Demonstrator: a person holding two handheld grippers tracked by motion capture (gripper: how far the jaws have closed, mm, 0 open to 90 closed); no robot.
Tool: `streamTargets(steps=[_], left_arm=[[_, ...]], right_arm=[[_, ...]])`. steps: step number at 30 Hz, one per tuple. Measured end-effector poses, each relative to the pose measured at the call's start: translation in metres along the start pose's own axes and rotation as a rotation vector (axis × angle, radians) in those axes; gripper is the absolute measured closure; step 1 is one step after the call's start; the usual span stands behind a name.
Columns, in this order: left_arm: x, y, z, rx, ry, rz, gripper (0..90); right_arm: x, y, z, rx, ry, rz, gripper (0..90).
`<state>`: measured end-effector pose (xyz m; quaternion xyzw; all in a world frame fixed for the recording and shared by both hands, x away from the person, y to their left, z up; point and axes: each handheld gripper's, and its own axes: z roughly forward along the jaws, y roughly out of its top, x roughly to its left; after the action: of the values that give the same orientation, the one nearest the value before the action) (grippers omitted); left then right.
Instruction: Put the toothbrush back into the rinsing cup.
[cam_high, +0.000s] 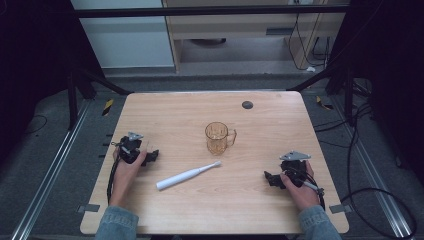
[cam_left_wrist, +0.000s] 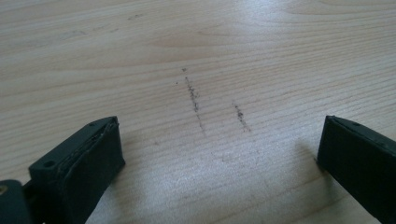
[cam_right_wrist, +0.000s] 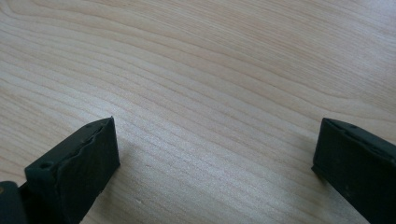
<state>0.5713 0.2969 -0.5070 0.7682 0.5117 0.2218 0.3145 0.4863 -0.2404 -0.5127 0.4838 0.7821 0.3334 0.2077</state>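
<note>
An amber glass mug (cam_high: 218, 137) with its handle to the right stands upright near the middle of the wooden table (cam_high: 190, 107). In front of it a white electric toothbrush (cam_high: 186, 175) lies flat, head pointing toward the mug. My left gripper (cam_high: 151, 156) rests on the table at the left, left of the toothbrush, jaws wide apart over bare wood (cam_left_wrist: 219, 140). At the right my right gripper (cam_high: 270, 178) also rests on the table, jaws wide apart with nothing between them (cam_right_wrist: 215, 144).
A small dark round disc (cam_high: 247, 105) sits near the table's far edge. Faint dark scratch marks (cam_left_wrist: 194, 98) show on the wood ahead of the left gripper. Cables (cam_high: 370, 195) lie on the floor to the right of the table.
</note>
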Motion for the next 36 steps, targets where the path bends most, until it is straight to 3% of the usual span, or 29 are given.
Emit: streamTargets(steps=[7, 9, 13, 16, 17, 19, 22, 25, 32, 35, 36], left_arm=[[-0.001, -0.002, -0.003, -0.006, 0.010, -0.010, 3.2], [-0.005, -0.003, -0.011, -0.025, 0.028, 0.018, 6.6], [-0.007, -0.002, -0.022, -0.053, 0.034, 0.021, 6.4], [-0.013, 0.000, -0.029, -0.066, 0.020, 0.036, 6.8], [-0.015, 0.001, -0.031, -0.065, 0.013, 0.045, 10.9], [-0.021, 0.006, -0.037, -0.073, -0.022, 0.061, 11.6], [-0.026, 0.011, -0.041, -0.085, -0.046, 0.068, 11.6], [-0.037, 0.018, -0.050, -0.101, -0.060, 0.106, 10.6], [-0.054, 0.030, -0.068, -0.133, -0.107, 0.131, 7.2], [-0.064, 0.037, -0.080, -0.202, -0.151, 0.094, 6.1], [-0.064, 0.037, -0.080, -0.202, -0.151, 0.094, 6.1]], right_arm=[[0.000, 0.000, 0.000, 0.000, -0.005, 0.002, 0.4], [0.000, 0.000, 0.000, 0.000, -0.004, 0.001, 0.4], [0.000, -0.001, 0.000, 0.000, -0.001, -0.004, 0.4], [0.000, -0.001, -0.001, 0.000, -0.001, -0.004, 0.4], [0.000, -0.001, 0.000, 0.000, -0.001, -0.004, 0.4], [0.000, -0.001, -0.001, 0.000, -0.001, -0.004, 0.4], [0.000, -0.001, -0.001, 0.000, -0.001, -0.003, 0.3], [0.000, -0.001, 0.000, 0.000, -0.002, -0.004, 0.3], [0.000, -0.001, -0.001, 0.000, -0.002, -0.004, 0.4], [0.000, -0.001, -0.001, 0.000, -0.001, -0.004, 0.3], [0.000, -0.001, -0.001, 0.000, -0.001, -0.004, 0.3]])
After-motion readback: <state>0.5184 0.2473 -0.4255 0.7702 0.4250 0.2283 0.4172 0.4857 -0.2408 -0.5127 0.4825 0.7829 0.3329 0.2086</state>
